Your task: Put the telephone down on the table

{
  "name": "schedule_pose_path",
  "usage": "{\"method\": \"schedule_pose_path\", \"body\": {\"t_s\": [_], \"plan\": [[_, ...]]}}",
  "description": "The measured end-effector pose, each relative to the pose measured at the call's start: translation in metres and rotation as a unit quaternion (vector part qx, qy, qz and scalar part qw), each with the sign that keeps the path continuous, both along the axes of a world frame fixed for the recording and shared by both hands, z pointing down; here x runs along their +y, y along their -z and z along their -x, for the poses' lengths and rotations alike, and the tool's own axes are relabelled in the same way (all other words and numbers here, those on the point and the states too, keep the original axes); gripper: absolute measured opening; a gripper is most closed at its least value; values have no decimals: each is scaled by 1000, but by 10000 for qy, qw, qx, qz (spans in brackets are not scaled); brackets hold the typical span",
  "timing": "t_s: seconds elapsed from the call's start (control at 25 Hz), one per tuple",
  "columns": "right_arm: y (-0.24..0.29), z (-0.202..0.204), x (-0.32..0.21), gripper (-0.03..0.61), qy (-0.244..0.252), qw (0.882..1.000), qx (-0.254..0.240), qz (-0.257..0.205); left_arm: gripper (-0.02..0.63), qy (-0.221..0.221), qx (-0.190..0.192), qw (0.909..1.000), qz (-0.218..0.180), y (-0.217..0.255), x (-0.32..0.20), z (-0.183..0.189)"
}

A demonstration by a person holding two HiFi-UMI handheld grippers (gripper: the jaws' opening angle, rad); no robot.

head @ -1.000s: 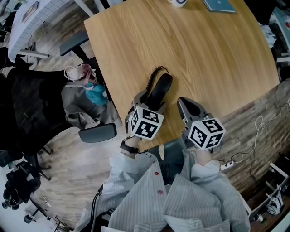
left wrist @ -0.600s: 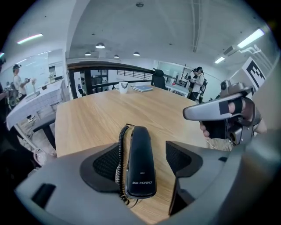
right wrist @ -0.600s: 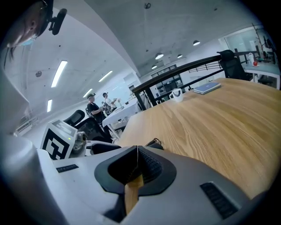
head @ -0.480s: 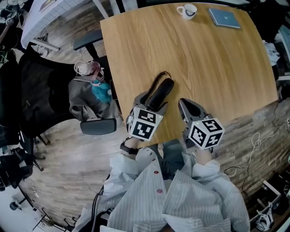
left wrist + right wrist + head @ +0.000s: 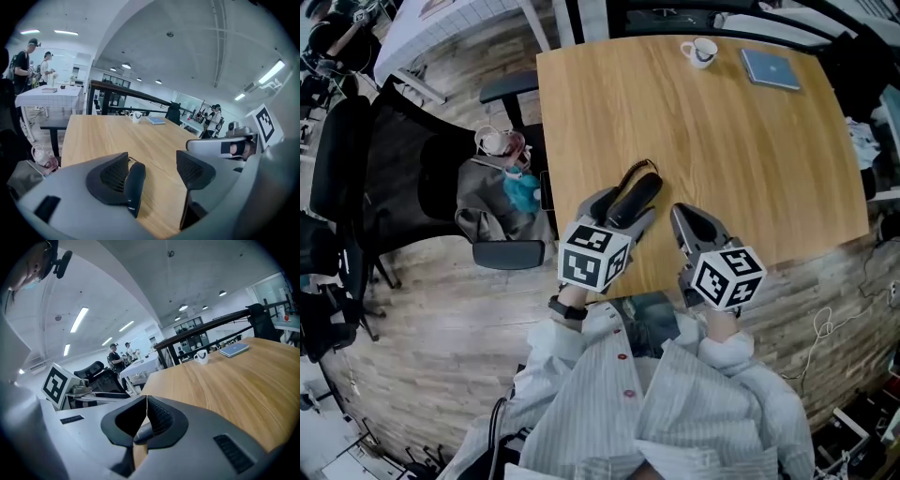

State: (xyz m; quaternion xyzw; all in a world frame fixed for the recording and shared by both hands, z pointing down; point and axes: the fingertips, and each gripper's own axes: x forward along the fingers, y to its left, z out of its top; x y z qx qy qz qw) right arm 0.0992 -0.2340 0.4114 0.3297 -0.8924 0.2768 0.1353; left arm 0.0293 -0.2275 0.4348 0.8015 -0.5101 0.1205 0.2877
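A black telephone handset (image 5: 633, 199) lies on the wooden table (image 5: 722, 150) near its front edge, its coiled cord (image 5: 630, 172) trailing off the far end. My left gripper (image 5: 621, 204) is open around it. In the left gripper view the handset (image 5: 133, 185) rests on the wood against the left jaw, well apart from the right jaw, with the left gripper (image 5: 154, 171) spread wide. My right gripper (image 5: 680, 217) hovers just to the right of the handset. Its jaws are pressed together with nothing between them, as the right gripper view shows for the right gripper (image 5: 146, 416).
A white mug (image 5: 700, 52) and a blue book (image 5: 769, 67) sit at the table's far side. A black office chair (image 5: 403, 178) and a grey bag (image 5: 492, 202) stand on the floor to the left. People stand at distant tables.
The head view has tilted, so more of the table's far side shows. The handset and both grippers keep about the same places near the front edge.
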Motion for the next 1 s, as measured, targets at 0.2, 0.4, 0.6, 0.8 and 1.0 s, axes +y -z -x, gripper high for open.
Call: {"method": "schedule_pose_path", "body": {"t_s": [0.2,0.4,0.6,0.8,1.0], "plan": [[27,9,4,34,179,9993,-189,-259,311,110,132,9986,-505,41,6,2],[52,19,9,35,370,9975,-329,-509,271,374,432,9929,-1046,84,12,8],[70,30,14,35,497,9954,-454,-678,202,495,250,9861,-1563,114,19,15],[82,45,22,35,591,9939,-498,-782,125,620,104,9790,-1938,133,29,26],[93,39,26,35,627,9927,-539,-881,33,715,217,9758,-2056,144,34,22]]}}
